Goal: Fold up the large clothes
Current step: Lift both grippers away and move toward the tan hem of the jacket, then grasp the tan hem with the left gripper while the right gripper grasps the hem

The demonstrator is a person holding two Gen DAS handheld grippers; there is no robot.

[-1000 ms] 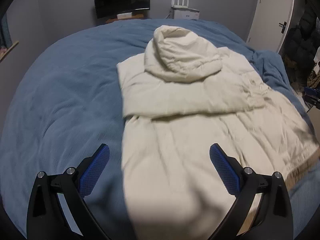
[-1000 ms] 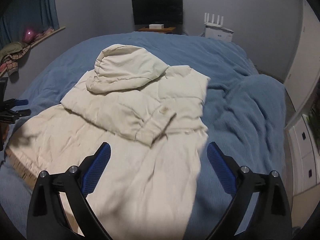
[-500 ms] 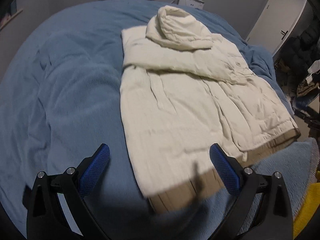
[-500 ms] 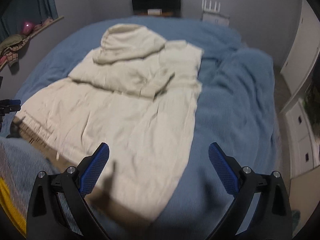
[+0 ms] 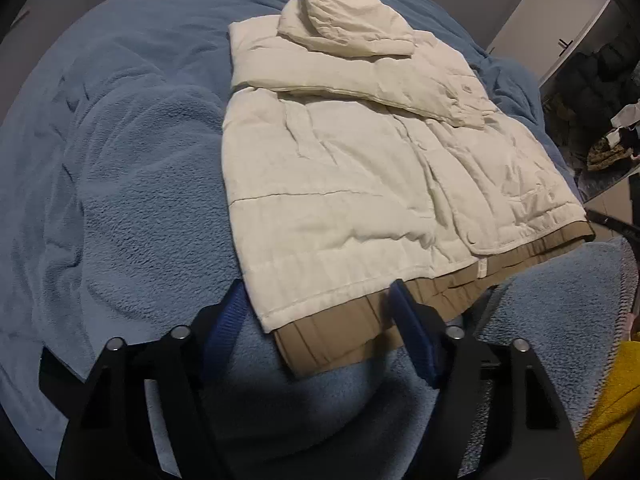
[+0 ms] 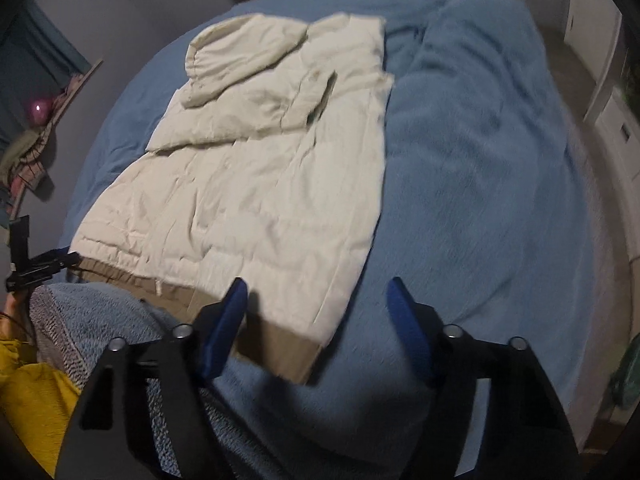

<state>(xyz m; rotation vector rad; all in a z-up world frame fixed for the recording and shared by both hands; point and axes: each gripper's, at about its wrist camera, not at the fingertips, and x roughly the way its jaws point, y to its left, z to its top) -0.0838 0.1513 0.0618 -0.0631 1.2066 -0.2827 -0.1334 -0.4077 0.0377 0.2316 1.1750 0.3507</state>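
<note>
**Across the bed, the jacket's hem corners sit between both sets of jaws**

Below the middle of each wrist view, your grippers hang over the near hem of the cream hooded jacket, which lies flat on the blue blanket with its hood toward the top of the frame. Your left gripper has just been closing; its jaws stand partly apart, not pressing, with the jacket's lower left corner and tan lining showing between the blue pads. Your right gripper has just been closing too, and it also grips nothing; the jacket's lower right corner lies between its pads, nearer the left one. A yellow sleeve shows at the lower left of the right view.
</note>
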